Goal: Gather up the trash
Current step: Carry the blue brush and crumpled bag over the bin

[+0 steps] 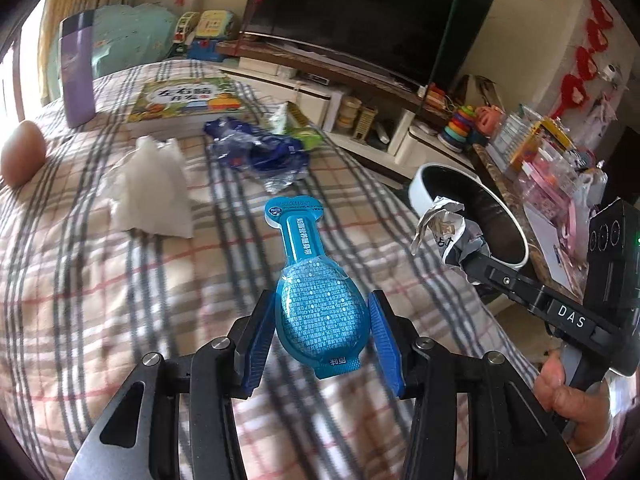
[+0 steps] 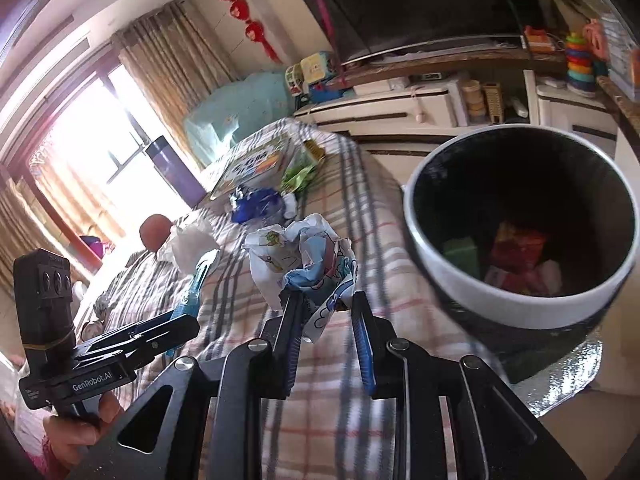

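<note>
Your left claw (image 1: 322, 320) grasps blue packet (image 1: 316, 300); your right claw (image 2: 326, 312) grasps crumpled wrapper (image 2: 304, 264), bin (image 2: 520, 308) at frame right.

Wrappers (image 2: 520, 256) in bin (image 2: 480, 300)

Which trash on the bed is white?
The crumpled tissue beside the egg. The wrapper behind it is dark blue, and the other pieces are held.

Daylight flooded in from the window (image 2: 92, 128), blown out white, far left of the right gripper. Plaid cloth (image 1: 100, 280) under both tools smeared with motion blur. Strong fisheye bending and dark vignette at corners. Bin (image 2: 520, 312) interior dim.
</note>
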Motion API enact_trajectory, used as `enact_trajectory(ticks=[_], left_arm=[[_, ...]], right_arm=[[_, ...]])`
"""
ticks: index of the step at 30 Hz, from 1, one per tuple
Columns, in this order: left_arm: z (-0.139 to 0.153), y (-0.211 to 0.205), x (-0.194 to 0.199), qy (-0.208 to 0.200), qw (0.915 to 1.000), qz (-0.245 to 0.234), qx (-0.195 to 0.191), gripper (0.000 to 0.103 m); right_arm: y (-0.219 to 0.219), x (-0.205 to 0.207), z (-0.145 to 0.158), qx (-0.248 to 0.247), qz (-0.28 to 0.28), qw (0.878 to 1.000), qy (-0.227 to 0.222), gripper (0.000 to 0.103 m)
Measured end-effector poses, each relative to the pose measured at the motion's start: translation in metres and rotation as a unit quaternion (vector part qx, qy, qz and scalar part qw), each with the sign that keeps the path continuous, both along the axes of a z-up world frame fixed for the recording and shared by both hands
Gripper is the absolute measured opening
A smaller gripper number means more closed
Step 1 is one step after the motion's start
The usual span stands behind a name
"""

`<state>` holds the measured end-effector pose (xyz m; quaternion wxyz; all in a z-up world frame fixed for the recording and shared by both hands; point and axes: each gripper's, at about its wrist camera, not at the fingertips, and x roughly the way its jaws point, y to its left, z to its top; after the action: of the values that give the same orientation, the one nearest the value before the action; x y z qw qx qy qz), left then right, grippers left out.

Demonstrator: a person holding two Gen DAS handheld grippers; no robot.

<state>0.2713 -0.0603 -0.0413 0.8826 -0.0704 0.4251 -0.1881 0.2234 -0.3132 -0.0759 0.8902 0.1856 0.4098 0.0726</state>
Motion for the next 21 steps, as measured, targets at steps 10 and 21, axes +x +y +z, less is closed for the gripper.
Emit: enact_trajectory(ticks=[10, 21], left_arm=[[0.007, -0.031, 0.003, -0.008, 0.9996, -0.027, 0.006, 0.045], [0.013, -0.066, 0.012, -0.018, 0.9975, -0.068, 0.01, 0.045]], right_arm=[[-0.031, -0.016, 0.007, 0.003, -0.033, 0.999, -0.009, 0.025], [-0.07, -0.031, 0.016, -0.003, -0.076, 0.997, -0.018, 0.025]])
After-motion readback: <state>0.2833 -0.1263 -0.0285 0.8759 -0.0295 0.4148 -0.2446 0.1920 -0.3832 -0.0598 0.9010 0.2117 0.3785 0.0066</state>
